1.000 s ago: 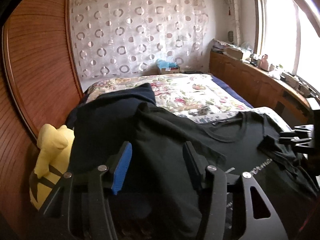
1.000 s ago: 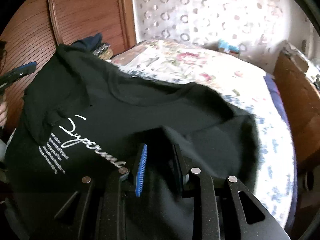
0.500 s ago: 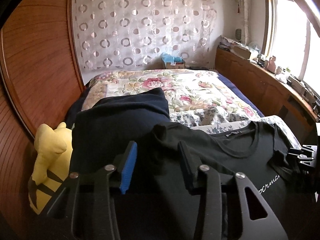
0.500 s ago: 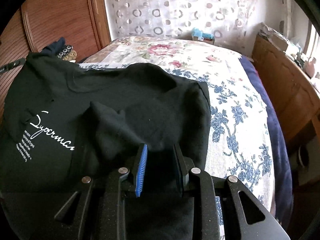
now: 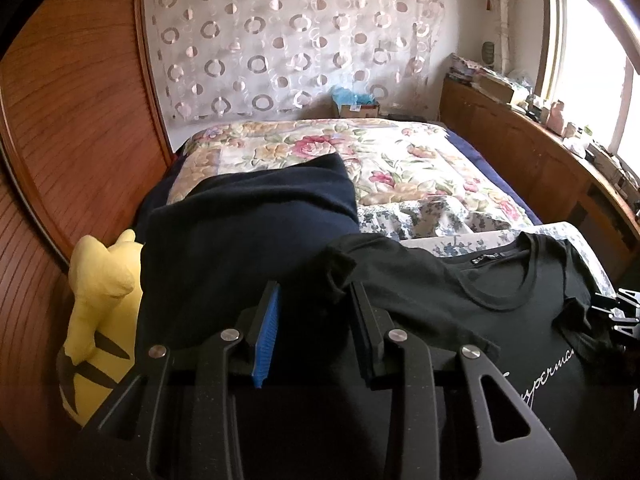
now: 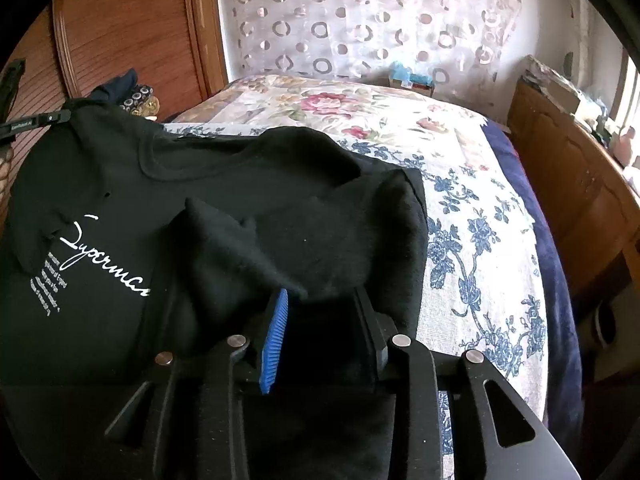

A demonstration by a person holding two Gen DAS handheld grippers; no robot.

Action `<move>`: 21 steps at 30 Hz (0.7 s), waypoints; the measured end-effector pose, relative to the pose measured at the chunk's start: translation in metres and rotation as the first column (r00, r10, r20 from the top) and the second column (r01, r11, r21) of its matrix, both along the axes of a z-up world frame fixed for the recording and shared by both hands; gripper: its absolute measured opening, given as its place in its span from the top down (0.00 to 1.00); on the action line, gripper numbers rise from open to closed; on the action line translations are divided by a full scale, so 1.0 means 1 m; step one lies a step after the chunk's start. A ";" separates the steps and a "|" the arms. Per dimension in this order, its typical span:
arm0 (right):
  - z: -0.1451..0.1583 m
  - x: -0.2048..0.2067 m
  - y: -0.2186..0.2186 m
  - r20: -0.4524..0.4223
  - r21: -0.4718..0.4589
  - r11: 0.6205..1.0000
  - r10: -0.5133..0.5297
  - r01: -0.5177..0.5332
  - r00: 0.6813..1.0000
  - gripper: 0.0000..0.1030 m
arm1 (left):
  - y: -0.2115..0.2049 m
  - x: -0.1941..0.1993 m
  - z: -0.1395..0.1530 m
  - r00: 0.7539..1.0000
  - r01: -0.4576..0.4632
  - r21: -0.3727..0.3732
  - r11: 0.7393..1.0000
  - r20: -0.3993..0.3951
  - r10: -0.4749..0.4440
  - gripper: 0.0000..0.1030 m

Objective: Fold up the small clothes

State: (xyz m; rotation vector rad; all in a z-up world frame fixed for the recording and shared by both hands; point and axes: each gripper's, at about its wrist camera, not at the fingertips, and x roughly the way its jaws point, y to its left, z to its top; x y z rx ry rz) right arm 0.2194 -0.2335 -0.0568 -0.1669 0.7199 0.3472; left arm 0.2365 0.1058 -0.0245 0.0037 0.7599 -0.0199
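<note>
Black T-shirt [image 6: 120, 208] lying face-up across the bed's [image 6: 480, 240] near end, sleeves folded inward; right gripper [image 6: 320, 316] parting narrowly off the sleeve at twelve o'clock, left gripper [image 5: 316, 308] narrowing, gripping nothing, shirt at two o'clock.

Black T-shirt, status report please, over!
Left gripper just closing, shirt shoulder at its jaws. Right gripper just opening, sleeve fold loose between jaws. Black T-shirt spread on bed. Navy garment alongside, not blocking.
</note>
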 end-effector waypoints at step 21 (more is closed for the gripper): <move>0.000 -0.001 0.000 0.005 -0.013 1.000 0.003 -0.002 1.000 0.65 | -0.065 -0.113 0.000 0.974 0.167 -0.028 0.986 0.162 -0.160 0.95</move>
